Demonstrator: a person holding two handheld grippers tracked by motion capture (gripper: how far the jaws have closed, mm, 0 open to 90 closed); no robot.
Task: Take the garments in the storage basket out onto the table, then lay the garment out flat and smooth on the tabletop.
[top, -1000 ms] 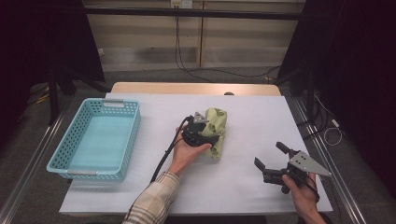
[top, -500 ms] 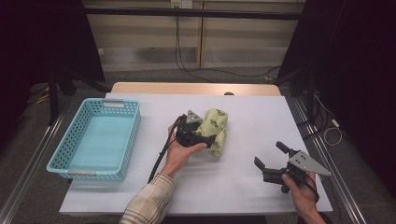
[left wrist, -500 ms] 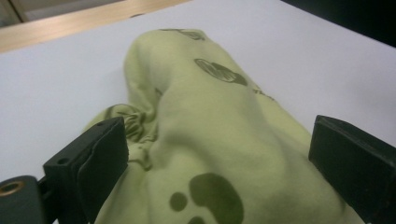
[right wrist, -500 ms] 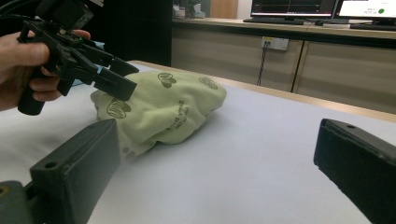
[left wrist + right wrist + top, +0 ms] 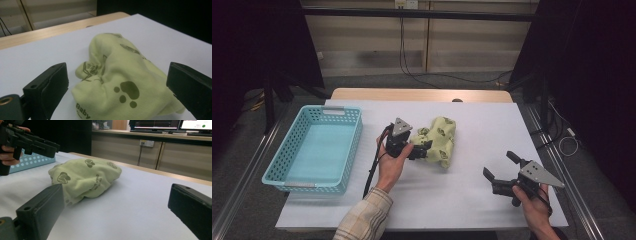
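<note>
The left gripper (image 5: 421, 150), jaws just opened wide around the green cloth (image 5: 439, 140), may pinch only a loose fold and drop it.

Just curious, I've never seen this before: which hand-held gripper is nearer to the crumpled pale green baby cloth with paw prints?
Left. The left hand-held gripper sits right at the crumpled pale green baby cloth's edge, jaws open; the right hand-held gripper waits well apart, nearer the person.

A white rectangular table (image 5: 472, 200) with a pale wooden far edge carries a turquoise perforated plastic basket (image 5: 349, 150) at nine o'clock and a crumpled pale-green printed cloth (image 5: 441, 142) near centre.
</note>
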